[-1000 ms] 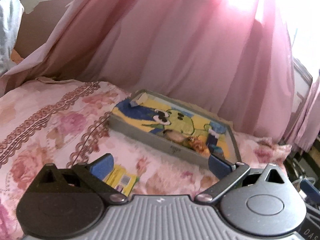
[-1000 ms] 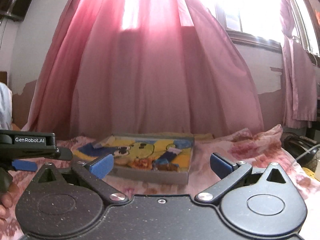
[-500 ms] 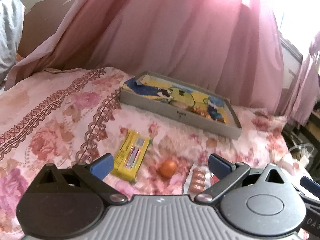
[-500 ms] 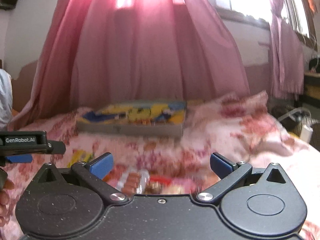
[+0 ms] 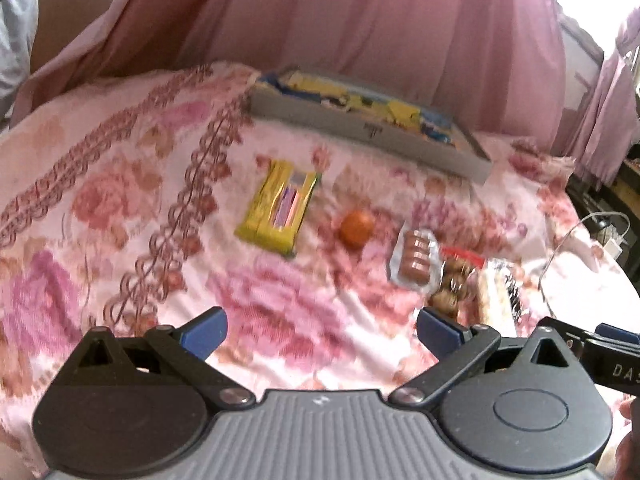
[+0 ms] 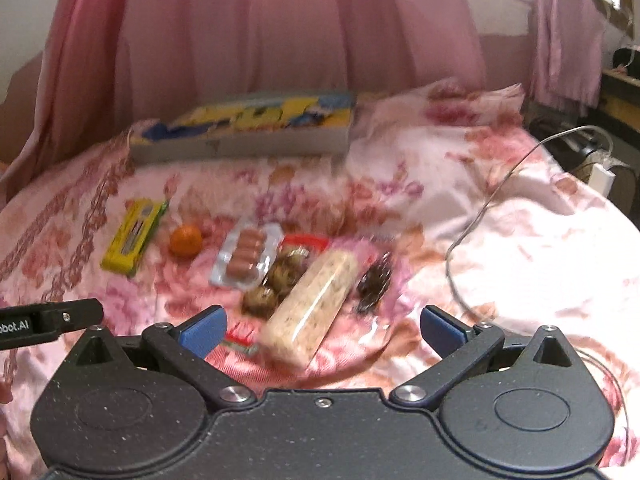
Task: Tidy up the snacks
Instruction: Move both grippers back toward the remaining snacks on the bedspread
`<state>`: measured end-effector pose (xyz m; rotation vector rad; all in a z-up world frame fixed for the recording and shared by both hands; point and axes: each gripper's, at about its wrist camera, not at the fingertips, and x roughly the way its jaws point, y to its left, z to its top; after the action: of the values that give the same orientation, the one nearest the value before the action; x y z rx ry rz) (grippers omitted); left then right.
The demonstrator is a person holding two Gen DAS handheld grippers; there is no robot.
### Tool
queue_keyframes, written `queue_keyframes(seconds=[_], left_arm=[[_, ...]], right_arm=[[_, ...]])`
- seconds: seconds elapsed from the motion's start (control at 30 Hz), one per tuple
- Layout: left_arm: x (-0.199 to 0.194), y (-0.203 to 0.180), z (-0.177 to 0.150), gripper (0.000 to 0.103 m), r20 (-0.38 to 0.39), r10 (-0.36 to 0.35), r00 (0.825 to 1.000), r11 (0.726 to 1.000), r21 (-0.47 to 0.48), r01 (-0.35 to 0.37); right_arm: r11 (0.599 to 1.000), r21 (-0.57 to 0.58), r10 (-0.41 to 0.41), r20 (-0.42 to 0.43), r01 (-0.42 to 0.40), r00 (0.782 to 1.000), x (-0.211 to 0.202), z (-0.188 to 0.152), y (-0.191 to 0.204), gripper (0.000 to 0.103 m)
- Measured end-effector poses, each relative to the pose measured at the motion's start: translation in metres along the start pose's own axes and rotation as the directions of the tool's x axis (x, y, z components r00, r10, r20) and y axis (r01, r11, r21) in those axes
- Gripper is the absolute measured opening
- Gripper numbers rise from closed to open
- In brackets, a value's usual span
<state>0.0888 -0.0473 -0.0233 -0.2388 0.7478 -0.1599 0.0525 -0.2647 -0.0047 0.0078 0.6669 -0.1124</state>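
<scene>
Floral bedspread (image 6: 500, 240) carries the snacks in a row, yellow packet (image 5: 280, 210) to long cracker pack (image 6: 314, 300), short of the tray (image 6: 248, 144); both the left tool (image 5: 320, 332) and right tool (image 6: 322, 330) hover wide and empty, so the first pick is likely next.

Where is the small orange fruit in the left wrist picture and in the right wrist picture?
Left wrist view: the orange fruit lies near the middle, right of the yellow packet.
Right wrist view: it lies left of the middle, again right of that packet.
Shared landmark: the shallow cartoon-print box behind both.
</scene>
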Motion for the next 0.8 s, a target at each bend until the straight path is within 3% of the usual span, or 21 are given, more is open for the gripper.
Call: queue_keyframes(seconds=[0.5,0.8], left_arm=[[0.013,0.005,-0.006,0.102,-0.075,0.018,0.997,0.999,0.034,-0.015],[0.029,-0.002,0.007,0.102,-0.094,0.001,0.996,0.999,0.049,0.004]], right_arm=[[0.998,-0.058,-0.034,-0.097,0.028,0.995,0.021,-0.002,0.011,0.102],[1.000,-0.025,0.013,-0.090,-0.015,0.996,0.026,0.010,0.004,0.102]])
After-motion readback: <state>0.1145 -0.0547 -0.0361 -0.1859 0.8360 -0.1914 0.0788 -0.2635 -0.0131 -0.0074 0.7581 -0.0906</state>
